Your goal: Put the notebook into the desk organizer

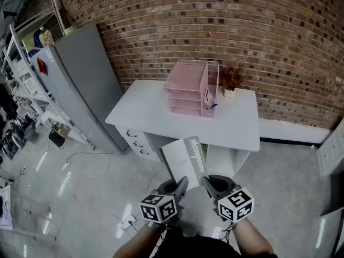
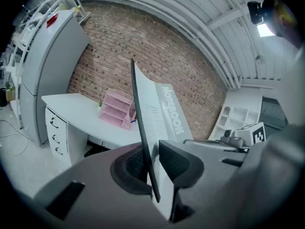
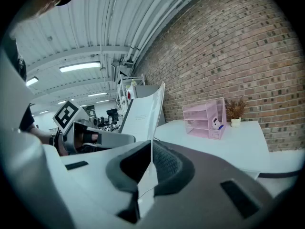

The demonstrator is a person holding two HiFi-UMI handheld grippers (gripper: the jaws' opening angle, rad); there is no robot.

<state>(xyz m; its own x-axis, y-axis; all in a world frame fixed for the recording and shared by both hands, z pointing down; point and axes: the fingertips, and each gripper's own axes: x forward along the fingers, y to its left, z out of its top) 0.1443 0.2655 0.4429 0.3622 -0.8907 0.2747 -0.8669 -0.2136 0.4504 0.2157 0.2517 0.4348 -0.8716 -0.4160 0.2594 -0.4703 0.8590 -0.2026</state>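
The two marker cubes are sitting closest, at 6 o'clock in the head view, with the person's forearms just behind them. The left gripper [image 1: 180, 187] and the right gripper [image 1: 208, 185] are both clenching the near edge of the notebook [image 1: 185, 159]. Each gripper view is showing the cover pinched between dark pads. The left is biting the near left corner and the right the near right corner, so the notebook is hanging in the air between them, in front of the desk [image 1: 145, 112] and well apart from it.

The notebook's long axis is running from 6 o'clock up toward 12, leaning slightly to 11. Its free far end is pointing at the desk front, and its lettered strip is lying along the right side.

The pink organizer [image 1: 189, 85] is standing on the desk at 12 o'clock from both grippers, near the brick wall [image 1: 269, 31]. A small plant [image 1: 231, 79] is just beside it at 2 o'clock.

Neither hand is looking clearly nearer, since the organizer is lining up almost midway between them. The coming move is, I judge, a straight carry toward 12 o'clock. The notebook is already leading with its free end toward the tray fronts, which seem to be facing 6 o'clock.
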